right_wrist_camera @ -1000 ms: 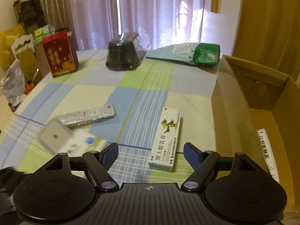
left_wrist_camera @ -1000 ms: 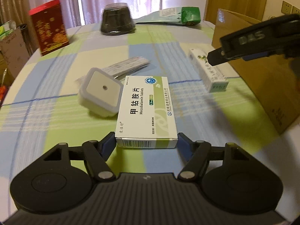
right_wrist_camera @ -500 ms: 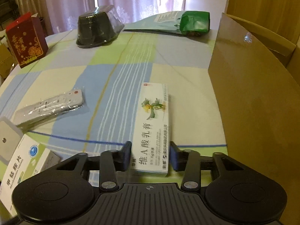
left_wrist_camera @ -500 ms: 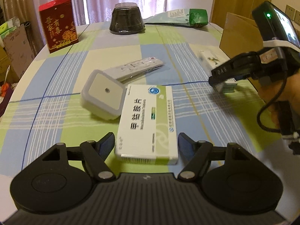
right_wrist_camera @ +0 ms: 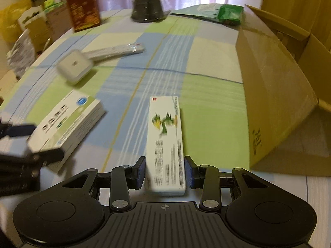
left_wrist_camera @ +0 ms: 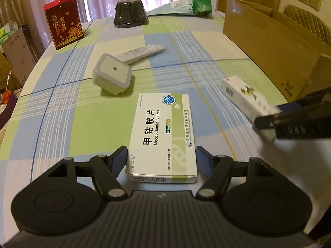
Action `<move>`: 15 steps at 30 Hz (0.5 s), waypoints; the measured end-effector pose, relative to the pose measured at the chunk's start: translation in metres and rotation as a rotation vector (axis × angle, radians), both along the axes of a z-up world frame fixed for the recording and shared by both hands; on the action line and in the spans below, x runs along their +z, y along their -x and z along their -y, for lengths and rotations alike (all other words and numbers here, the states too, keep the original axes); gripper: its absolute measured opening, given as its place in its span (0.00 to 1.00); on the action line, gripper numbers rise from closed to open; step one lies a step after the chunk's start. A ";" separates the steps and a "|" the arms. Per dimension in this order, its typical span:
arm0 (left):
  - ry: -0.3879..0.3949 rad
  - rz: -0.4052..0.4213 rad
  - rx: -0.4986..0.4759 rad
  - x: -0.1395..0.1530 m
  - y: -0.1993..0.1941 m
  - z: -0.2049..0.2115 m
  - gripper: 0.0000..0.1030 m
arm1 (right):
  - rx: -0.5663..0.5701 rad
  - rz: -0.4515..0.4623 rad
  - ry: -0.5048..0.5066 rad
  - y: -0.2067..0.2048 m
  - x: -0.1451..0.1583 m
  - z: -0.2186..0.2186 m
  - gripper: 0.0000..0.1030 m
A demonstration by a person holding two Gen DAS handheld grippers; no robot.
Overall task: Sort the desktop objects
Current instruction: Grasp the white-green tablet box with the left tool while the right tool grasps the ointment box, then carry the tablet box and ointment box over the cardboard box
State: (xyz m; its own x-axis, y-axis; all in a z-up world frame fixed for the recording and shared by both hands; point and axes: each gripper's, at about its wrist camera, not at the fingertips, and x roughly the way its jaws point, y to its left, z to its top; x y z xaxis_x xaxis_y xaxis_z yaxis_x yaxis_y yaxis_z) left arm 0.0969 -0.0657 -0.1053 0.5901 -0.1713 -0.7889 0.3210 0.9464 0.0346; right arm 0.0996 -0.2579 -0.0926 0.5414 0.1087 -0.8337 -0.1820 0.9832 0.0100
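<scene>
A white and green tablet box [left_wrist_camera: 161, 128] lies lengthwise between the fingers of my left gripper [left_wrist_camera: 161, 157], which is shut on its near end. A long white ointment box [right_wrist_camera: 165, 136] printed with a green plant is held above the checked tablecloth [right_wrist_camera: 211, 107], with my right gripper [right_wrist_camera: 164, 171] shut on it. In the left wrist view the right gripper [left_wrist_camera: 273, 114] and the ointment box [left_wrist_camera: 244, 95] are at the right, blurred. The right wrist view has the tablet box [right_wrist_camera: 68, 119] and the left gripper [right_wrist_camera: 31, 142] at its left edge.
An open cardboard box [right_wrist_camera: 273, 95] stands along the right side of the table. A white square night light [left_wrist_camera: 111, 76] and a wrapped remote [left_wrist_camera: 140, 51] lie mid-table. At the far edge are a red box [left_wrist_camera: 64, 20], a black container [left_wrist_camera: 130, 12] and a green bag [left_wrist_camera: 192, 6].
My right gripper went from open to shut on the ointment box and lifted it off the cloth. My left gripper narrowed onto the tablet box, which now moves with it.
</scene>
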 end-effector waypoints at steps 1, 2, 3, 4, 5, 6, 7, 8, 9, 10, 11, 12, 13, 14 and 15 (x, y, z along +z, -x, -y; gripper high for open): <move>-0.005 0.002 0.000 0.000 -0.001 0.000 0.73 | -0.005 0.010 -0.003 0.001 0.000 0.000 0.65; -0.009 0.004 0.000 0.000 -0.004 0.001 0.74 | -0.010 0.019 -0.007 0.003 -0.001 0.000 0.77; -0.012 0.006 -0.001 0.001 -0.008 0.002 0.74 | -0.014 0.027 -0.011 0.003 -0.001 -0.001 0.76; -0.016 0.008 -0.002 0.001 -0.011 0.003 0.74 | -0.013 0.030 -0.019 0.001 -0.001 -0.001 0.76; -0.020 0.008 -0.005 0.001 -0.015 0.005 0.74 | -0.013 0.032 -0.027 -0.002 -0.001 -0.001 0.76; -0.025 0.007 -0.009 0.001 -0.018 0.007 0.74 | -0.010 0.036 -0.032 -0.004 -0.001 -0.001 0.76; -0.028 0.003 -0.015 0.000 -0.021 0.008 0.74 | -0.004 0.044 -0.026 -0.007 -0.001 -0.002 0.76; -0.030 -0.002 -0.020 -0.001 -0.024 0.010 0.74 | 0.003 0.050 -0.021 -0.011 -0.002 -0.002 0.76; -0.034 -0.007 -0.024 -0.002 -0.026 0.011 0.74 | 0.008 0.053 -0.018 -0.015 -0.002 -0.003 0.76; -0.039 -0.012 -0.027 -0.003 -0.028 0.012 0.73 | 0.011 0.050 -0.017 -0.018 -0.003 -0.003 0.76; -0.044 -0.017 -0.030 -0.004 -0.030 0.013 0.73 | 0.013 0.046 -0.016 -0.021 -0.004 -0.004 0.76; -0.047 -0.022 -0.031 -0.005 -0.032 0.014 0.73 | 0.016 0.042 -0.016 -0.023 -0.005 -0.004 0.76; -0.047 -0.028 -0.028 -0.006 -0.033 0.014 0.72 | 0.017 0.035 -0.019 -0.025 -0.007 -0.004 0.76; -0.047 -0.037 -0.028 -0.007 -0.035 0.014 0.71 | 0.017 0.029 -0.022 -0.026 -0.008 -0.003 0.74; -0.047 -0.047 -0.028 -0.009 -0.036 0.014 0.70 | 0.015 0.022 -0.025 -0.026 -0.009 -0.002 0.68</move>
State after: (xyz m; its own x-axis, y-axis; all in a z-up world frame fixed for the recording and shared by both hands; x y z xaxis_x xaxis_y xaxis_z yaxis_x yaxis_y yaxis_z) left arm 0.1327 -0.0798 -0.1141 0.5475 -0.1499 -0.8233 0.3501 0.9346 0.0626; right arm 0.1260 -0.2555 -0.1017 0.5581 0.1377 -0.8183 -0.1975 0.9798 0.0302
